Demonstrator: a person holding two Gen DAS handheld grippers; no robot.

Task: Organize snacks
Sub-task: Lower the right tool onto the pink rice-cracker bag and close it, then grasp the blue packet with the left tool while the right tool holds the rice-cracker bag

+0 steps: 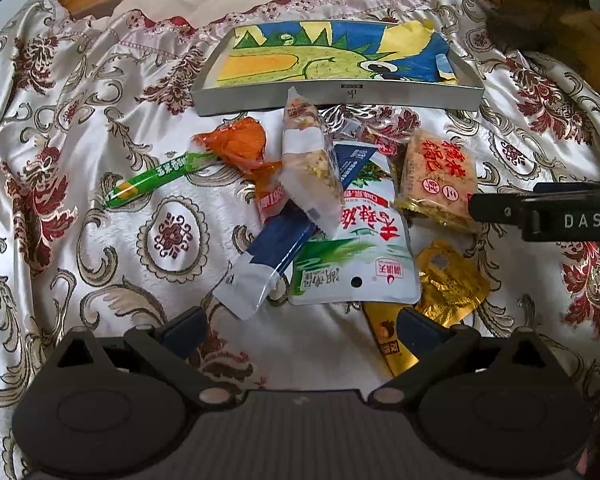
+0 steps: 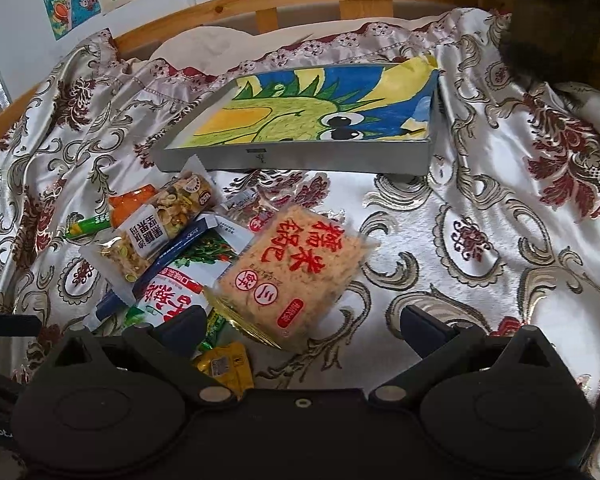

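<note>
Snack packets heaped on the bed; grey tray lying flat beyond them.

Left wrist view: tray (image 1: pixel 336 96), upper centre, shallow, lined with a blue/yellow/green drawing, holds no packets. Green stick packet (image 1: pixel 156 179) lies apart at left, tilted. Orange packet (image 1: pixel 240 146) touches its upper end. Clear nut-mix packet (image 1: pixel 310 164) lies diagonally over the blue-and-white sachet (image 1: pixel 268 256) and the white-green pouch (image 1: pixel 356 248). Rice-cracker packet (image 1: pixel 440 176), red print, right of the pouch. Gold foil packet (image 1: pixel 448 284), lower right, crumpled.
</note>
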